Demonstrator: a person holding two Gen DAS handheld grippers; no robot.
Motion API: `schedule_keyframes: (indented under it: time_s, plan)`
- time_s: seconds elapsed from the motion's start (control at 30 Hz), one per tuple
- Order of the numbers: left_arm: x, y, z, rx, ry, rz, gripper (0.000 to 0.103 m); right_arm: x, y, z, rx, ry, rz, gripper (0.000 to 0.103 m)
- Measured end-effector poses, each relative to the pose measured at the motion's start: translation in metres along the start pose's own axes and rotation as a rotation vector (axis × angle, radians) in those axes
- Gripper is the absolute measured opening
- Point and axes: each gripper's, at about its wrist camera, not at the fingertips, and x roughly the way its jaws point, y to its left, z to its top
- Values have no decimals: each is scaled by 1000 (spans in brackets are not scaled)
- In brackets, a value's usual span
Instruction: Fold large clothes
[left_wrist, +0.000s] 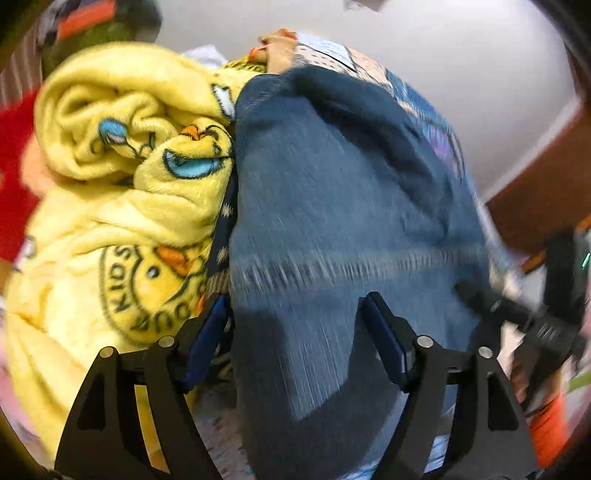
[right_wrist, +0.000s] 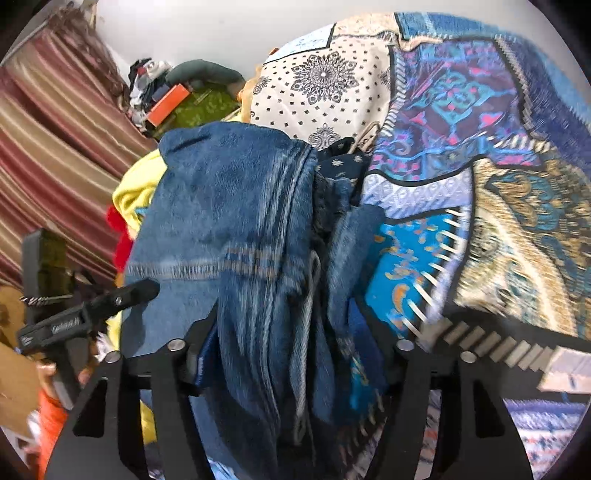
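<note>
Item: jeans (left_wrist: 332, 221), blue denim, large, heaped lengthwise over a patterned bedspread (right_wrist: 480, 129); no counter in sight, the cloth lies on what looks like a bed. Seen from the left gripper (left_wrist: 295, 325), the jeans fill the view from 6 o'clock up to 12, with a stitched hem band running across the middle. Left jaws: parted wide, denim lying between them, pads on either side and not pressing on it, so nothing is gripped. Right gripper (right_wrist: 295, 332): jaws also apart, bunched denim and a pale drawstring running up between them; the folds crowd the left pad, but I read it as no firm hold. Neighbouring stock: a yellow fleece blanket (left_wrist: 122, 177) with duck print, crumpled at 9 o'clock of the jeans and touching them; a red cloth (right_wrist: 120, 240) beyond it; striped curtain (right_wrist: 55, 166) at 10 o'clock in the right view; a clutter pile with an orange box (right_wrist: 166, 103) at 11. Condition of task: the jeans look doubled over into a thick, uneven bundle, edges not squared, one dark polka-dot piece (right_wrist: 340, 162) poking out at the far end. Judged partly folded and laid down; smoothing, a further fold, and the blanket and other cloth appear left to do.
</note>
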Motion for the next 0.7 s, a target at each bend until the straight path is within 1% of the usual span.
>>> schedule_keyframes:
  time_s: [0.03,0.07,0.17,0.23,0.3,0.33,0.37,0.43,0.5,0.53,0.63,0.7]
  plan:
    - [-3,-3,-6,21,-2,15,84,-4,1,-5,-17,6,-18,64]
    - [-7,-7,-15,42,2,33,85,-2,1,-7,-32,11,-32,65]
    - [-19,-13,-41,50,-14,76,86,-13,6,-22,-81,22,-69,66]
    - [-26,-15,-53,51,2,80,86,-22,8,-31,-97,29,-85,66]
    - [-40,-20,-65,65,6,117,86,-32,12,-40,-104,33,-90,66]
    - [-44,-21,-66,74,0,130,86,-38,15,-44,-111,40,-95,66]
    - [-57,-25,-70,87,-16,146,86,-44,18,-47,-121,42,-96,66]
    - [-75,-31,-68,98,-53,152,86,-61,28,-49,-152,25,-93,66]
    - [-107,-42,-69,107,-110,149,86,-83,40,-48,-178,-19,-99,66]
    - [-118,-46,-69,111,-131,147,86,-100,48,-48,-192,-54,-99,66]
    - [-162,-68,-70,127,-225,138,86,-142,67,-48,-209,-147,-70,66]
    - [-191,-84,-70,140,-298,121,86,-177,83,-51,-229,-228,-49,66]
